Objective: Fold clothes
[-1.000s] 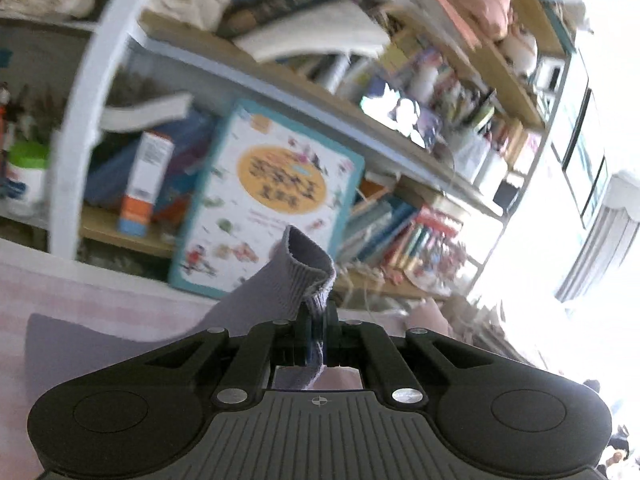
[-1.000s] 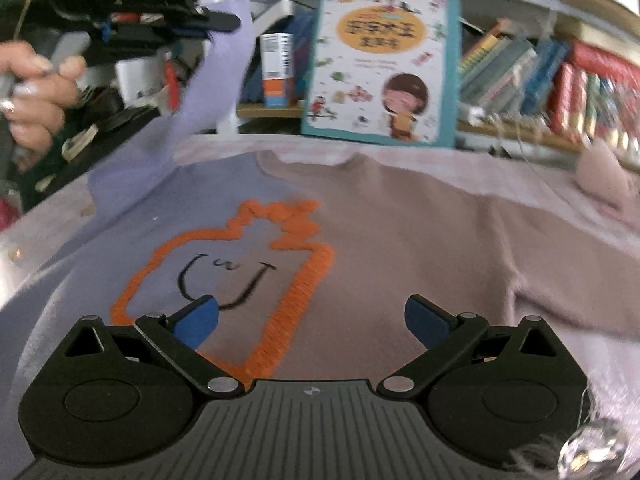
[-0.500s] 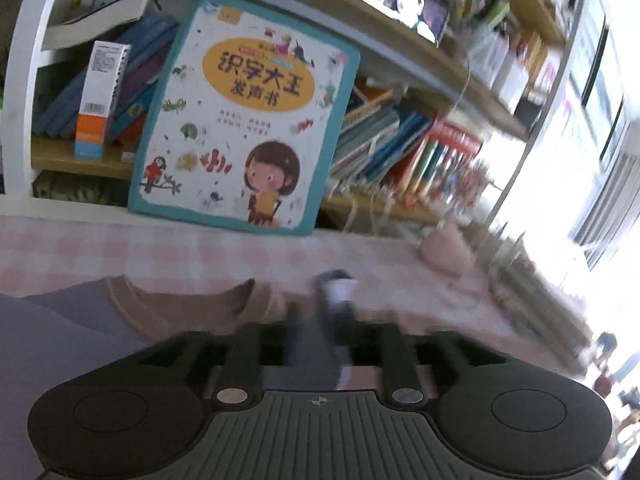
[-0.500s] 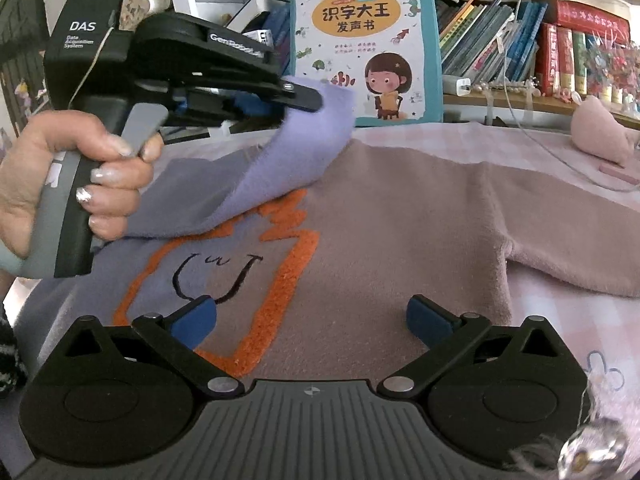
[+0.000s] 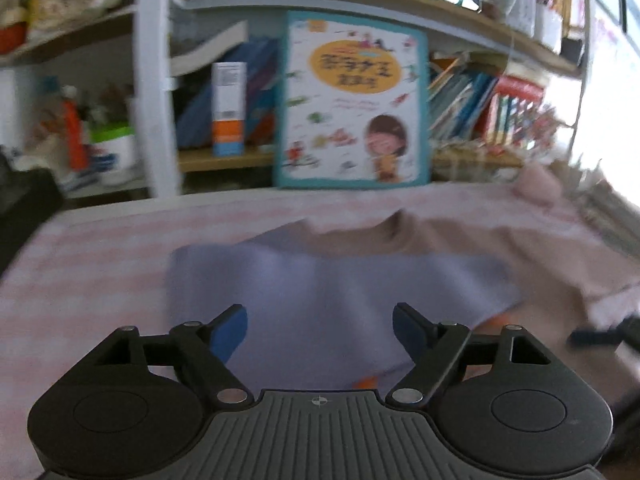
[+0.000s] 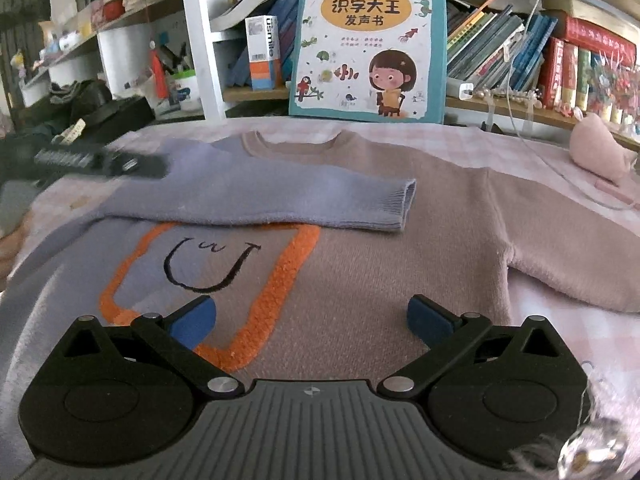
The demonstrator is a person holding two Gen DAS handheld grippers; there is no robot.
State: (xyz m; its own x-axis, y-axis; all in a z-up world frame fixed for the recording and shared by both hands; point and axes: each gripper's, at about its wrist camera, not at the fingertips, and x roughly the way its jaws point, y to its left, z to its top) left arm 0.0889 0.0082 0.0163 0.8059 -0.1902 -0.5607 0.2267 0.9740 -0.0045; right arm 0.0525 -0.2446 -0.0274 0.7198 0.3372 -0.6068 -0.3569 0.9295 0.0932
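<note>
Blue pads tip both tools, and both stand spread apart with nothing between them. The right tool hovers low over the sweater, which lies flat on the pink checked surface, its fingers above the orange outline and the drawn smile on the chest. The left tool hangs released over the lilac sleeve; its view is blurred. That sleeve lies folded across the sweater's chest, just below the neckline, its ribbed cuff pointing toward the taupe half. The taupe sleeve stretches out flat to the right. Behind the surface, a children's book stands upright against a crowded bookshelf, and a pink soft toy sits near the right edge.
</note>
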